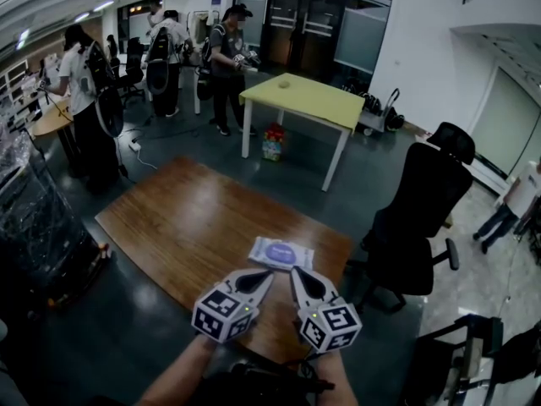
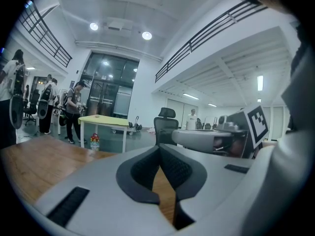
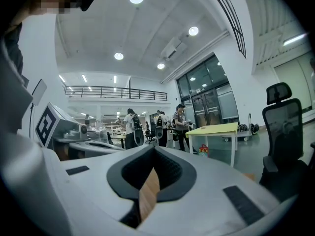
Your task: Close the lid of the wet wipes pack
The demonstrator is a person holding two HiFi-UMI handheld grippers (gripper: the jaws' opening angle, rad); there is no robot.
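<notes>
readable text: none | wet wipes pack (image 1: 281, 253): print too small to read | brands, numbers, signs elsewhere: none legible

Left tool (image 2: 160, 149), jaws together and empty, over wooden table (image 2: 34, 163)

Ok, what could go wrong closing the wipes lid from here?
The wet wipes pack lies loose on the wooden table, so a press might slide it toward the nearby edge. The left gripper and right gripper are both shut and close together, so they could bump over the pack.
</notes>
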